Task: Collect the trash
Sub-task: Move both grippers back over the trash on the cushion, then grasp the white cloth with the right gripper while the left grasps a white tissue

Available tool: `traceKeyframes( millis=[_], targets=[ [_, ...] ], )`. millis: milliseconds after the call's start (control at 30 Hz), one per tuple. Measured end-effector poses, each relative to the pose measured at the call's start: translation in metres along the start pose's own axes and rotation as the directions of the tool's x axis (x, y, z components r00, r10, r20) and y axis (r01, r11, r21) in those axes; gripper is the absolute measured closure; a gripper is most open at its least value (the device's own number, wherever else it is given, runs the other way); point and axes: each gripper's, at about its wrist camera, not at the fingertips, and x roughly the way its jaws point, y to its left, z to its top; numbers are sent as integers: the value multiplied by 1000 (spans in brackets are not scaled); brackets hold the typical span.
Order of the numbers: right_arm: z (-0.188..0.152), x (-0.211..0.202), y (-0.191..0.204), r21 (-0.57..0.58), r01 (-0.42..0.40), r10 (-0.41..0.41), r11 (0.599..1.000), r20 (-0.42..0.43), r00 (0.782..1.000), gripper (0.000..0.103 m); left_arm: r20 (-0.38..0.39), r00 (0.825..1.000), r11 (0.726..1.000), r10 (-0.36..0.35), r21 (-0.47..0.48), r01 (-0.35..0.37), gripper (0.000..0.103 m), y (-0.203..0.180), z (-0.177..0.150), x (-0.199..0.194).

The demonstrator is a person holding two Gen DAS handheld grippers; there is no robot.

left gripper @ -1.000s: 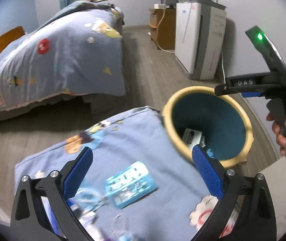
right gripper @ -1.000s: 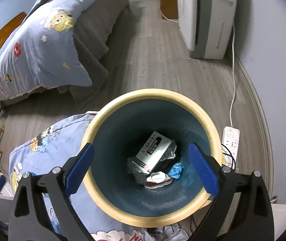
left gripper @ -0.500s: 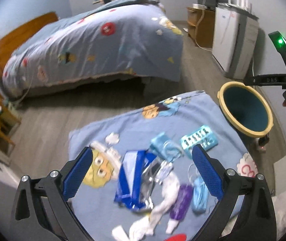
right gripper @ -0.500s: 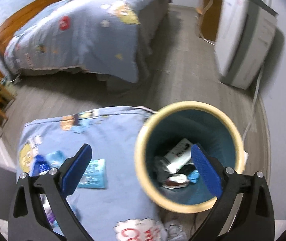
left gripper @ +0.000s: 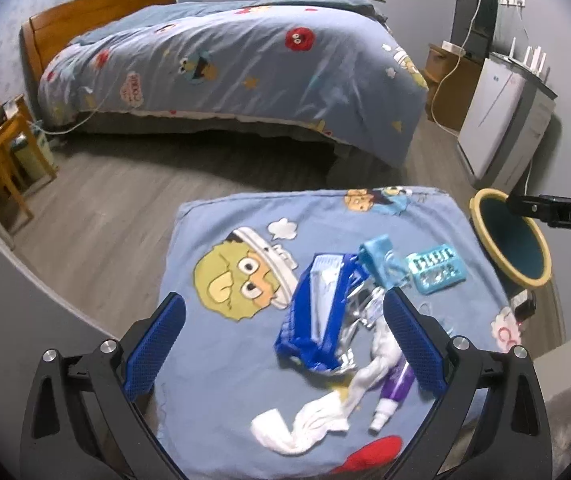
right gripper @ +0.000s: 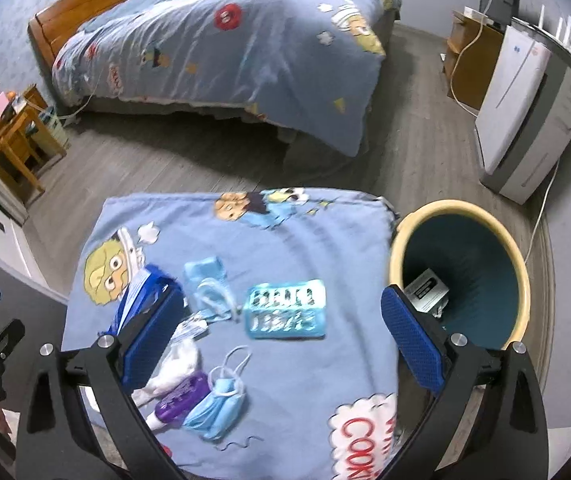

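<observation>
Trash lies on a blue cartoon cloth (left gripper: 221, 364): a dark blue wrapper (left gripper: 317, 308), a teal blister pack (left gripper: 436, 272) (right gripper: 285, 314), a light blue mask (left gripper: 379, 262), a white tissue (left gripper: 325, 412), a purple tube (left gripper: 393, 392) (right gripper: 181, 398) and a second mask (right gripper: 217, 406). The yellow-rimmed bin (right gripper: 461, 276) (left gripper: 511, 248) stands at the cloth's right and holds a box (right gripper: 427, 290). My left gripper (left gripper: 285, 340) is open above the wrapper. My right gripper (right gripper: 281, 340) is open above the blister pack.
A bed with a blue quilt (left gripper: 245, 60) fills the back. A white appliance (left gripper: 501, 120) and a wooden cabinet (left gripper: 445, 92) stand at the right wall, with a cable (right gripper: 541, 208) trailing to the floor. A small wooden table (left gripper: 1, 160) is at the left.
Both grippers have pulled back and swung left, away from the bin. The trash pile on the cloth is now in front of both. Both stay open and empty.
</observation>
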Motion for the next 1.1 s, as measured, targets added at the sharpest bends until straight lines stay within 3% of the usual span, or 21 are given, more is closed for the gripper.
traceKeyframes(
  millis=[133, 233, 333, 567, 867, 933, 1033, 1100],
  targets=[
    [-18, 10, 22, -9, -11, 11, 1000, -41, 999, 6, -10, 1000, 1000, -16, 2, 16, 5, 3, -14, 4],
    [-32, 18, 35, -1, -12, 12, 1000, -72, 997, 6, -10, 997, 993, -74, -95, 73, 5, 10, -24, 4],
    [-40, 21, 45, 10, -34, 34, 999, -85, 996, 6, -3, 999, 990, -50, -134, 50, 5, 9, -40, 3],
    [-45, 31, 63, -17, -31, 29, 999, -111, 993, 6, -116, 993, 999, 20, -35, -24, 6, 3, -77, 30],
    [-41, 42, 80, -12, -62, 60, 998, -140, 988, 6, -215, 977, 998, 8, 58, 5, 10, -4, -105, 58],
    [-43, 48, 88, -25, -70, 65, 997, -160, 985, 6, -252, 968, 998, 3, 68, 15, 21, -2, -112, 64],
    [-46, 57, 93, -10, -89, 85, 996, -190, 978, 6, -316, 949, 997, 11, 73, 13, 29, 4, -123, 74],
    [-51, 66, 96, 6, -98, 96, 995, -224, 970, 15, -334, 942, 998, 9, 68, 14, 32, 7, -127, 78]
  ],
)
